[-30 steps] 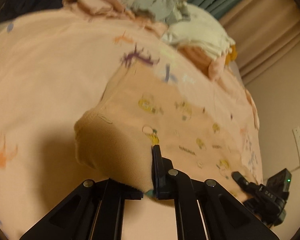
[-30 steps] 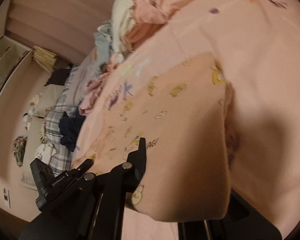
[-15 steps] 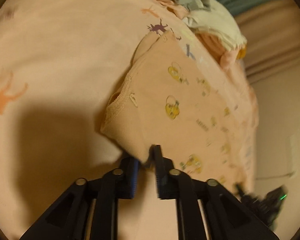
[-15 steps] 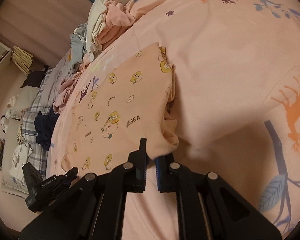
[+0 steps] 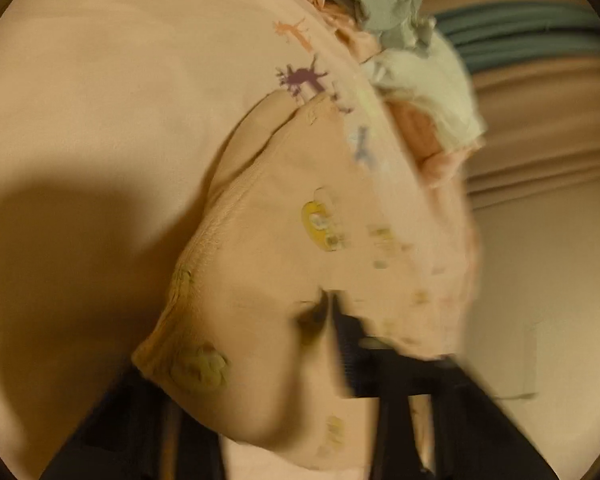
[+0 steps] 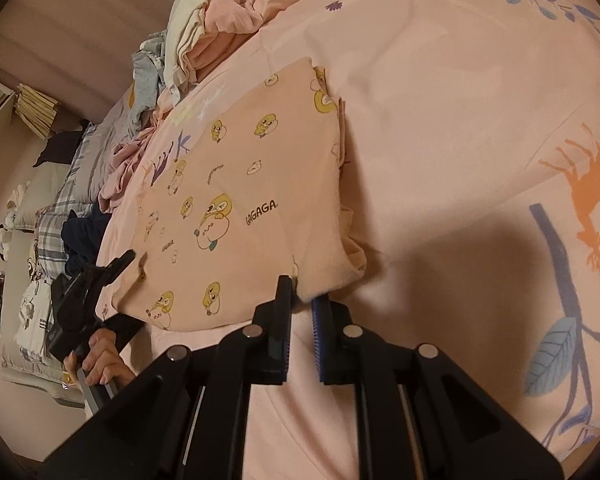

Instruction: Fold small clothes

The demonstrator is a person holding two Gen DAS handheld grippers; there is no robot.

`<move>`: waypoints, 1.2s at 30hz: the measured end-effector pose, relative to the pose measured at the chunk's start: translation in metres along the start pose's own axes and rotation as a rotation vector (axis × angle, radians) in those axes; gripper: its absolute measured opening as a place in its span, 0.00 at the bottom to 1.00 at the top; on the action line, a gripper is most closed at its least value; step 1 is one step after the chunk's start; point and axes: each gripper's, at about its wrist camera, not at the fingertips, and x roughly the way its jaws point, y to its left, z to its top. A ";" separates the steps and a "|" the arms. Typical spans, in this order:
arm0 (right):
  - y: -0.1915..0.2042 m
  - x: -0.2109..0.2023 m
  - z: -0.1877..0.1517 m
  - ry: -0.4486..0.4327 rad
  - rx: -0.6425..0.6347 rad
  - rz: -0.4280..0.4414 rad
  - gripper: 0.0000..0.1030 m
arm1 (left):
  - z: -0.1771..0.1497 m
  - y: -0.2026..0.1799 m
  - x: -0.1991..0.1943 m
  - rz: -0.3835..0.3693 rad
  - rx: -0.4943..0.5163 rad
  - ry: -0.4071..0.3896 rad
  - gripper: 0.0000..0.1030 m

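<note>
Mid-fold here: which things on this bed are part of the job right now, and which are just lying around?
In the job:
- peach duck-print garment
- left gripper
- right gripper
- bedsheet as work surface

Lying about:
- pile of unfolded clothes
- dark garment
- plaid bedding
- curtain

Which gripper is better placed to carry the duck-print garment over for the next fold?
Left, probably. The left gripper has the garment draped over it, seemingly pinched. The right gripper has its jaws apart, with only a corner between them.
</note>
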 end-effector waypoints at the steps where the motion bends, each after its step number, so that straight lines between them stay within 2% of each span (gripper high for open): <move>1: 0.001 0.003 0.000 0.004 -0.001 0.000 0.12 | -0.005 -0.005 0.001 0.050 0.025 -0.021 0.15; 5: 0.005 0.006 -0.001 0.017 -0.010 -0.007 0.12 | -0.023 -0.027 -0.028 0.153 0.161 -0.121 0.08; 9: 0.009 -0.006 0.003 -0.011 -0.043 0.004 0.12 | -0.037 -0.026 -0.060 0.147 0.213 -0.167 0.07; 11: 0.012 -0.010 0.006 -0.029 -0.053 0.006 0.12 | -0.035 -0.019 -0.062 0.117 0.196 -0.146 0.07; 13: 0.014 -0.010 0.006 -0.035 -0.058 0.007 0.12 | -0.028 -0.011 -0.049 0.072 0.191 -0.079 0.07; 14: 0.015 -0.010 0.006 -0.035 -0.060 0.008 0.12 | -0.025 -0.006 -0.042 0.066 0.164 -0.050 0.07; 15: 0.017 -0.007 0.005 -0.029 -0.061 0.001 0.13 | -0.020 0.005 -0.032 0.043 0.092 -0.012 0.07; 18: 0.019 -0.002 -0.001 -0.006 -0.065 -0.016 0.15 | -0.010 0.025 -0.020 -0.056 -0.034 0.070 0.18; 20: 0.019 0.000 -0.006 0.014 -0.073 -0.012 0.16 | -0.001 0.039 -0.019 -0.157 -0.123 0.068 0.36; 22: 0.017 0.001 -0.010 0.031 -0.073 -0.010 0.17 | 0.004 0.045 -0.016 -0.238 -0.197 0.066 0.46; 24: 0.015 0.003 -0.012 0.042 -0.059 -0.007 0.17 | 0.009 0.036 -0.012 -0.246 -0.179 0.066 0.47; 25: 0.014 0.004 -0.012 0.047 -0.050 -0.005 0.18 | 0.012 0.027 -0.005 -0.229 -0.122 0.063 0.46; 26: 0.014 0.005 -0.013 0.049 -0.044 -0.001 0.18 | 0.014 0.016 0.004 -0.170 -0.047 0.075 0.23; 27: 0.015 0.006 -0.013 0.051 -0.044 0.005 0.18 | 0.014 0.009 0.010 -0.080 -0.004 0.080 0.12; 28: 0.017 0.007 -0.014 0.051 -0.045 0.007 0.18 | 0.012 0.002 0.017 -0.014 0.012 0.065 0.11; 30: 0.023 0.009 -0.014 0.049 -0.061 0.003 0.18 | 0.005 -0.007 0.011 0.030 0.023 0.017 0.09; 32: 0.028 0.009 -0.014 0.046 -0.080 -0.015 0.17 | -0.004 -0.018 0.000 0.064 0.098 -0.030 0.08; 34: 0.029 0.008 -0.013 0.046 -0.087 -0.016 0.17 | -0.011 -0.021 -0.010 0.051 0.134 -0.041 0.07; 36: 0.027 0.005 -0.011 0.040 -0.085 -0.005 0.17 | -0.016 -0.017 -0.019 -0.011 0.120 -0.028 0.07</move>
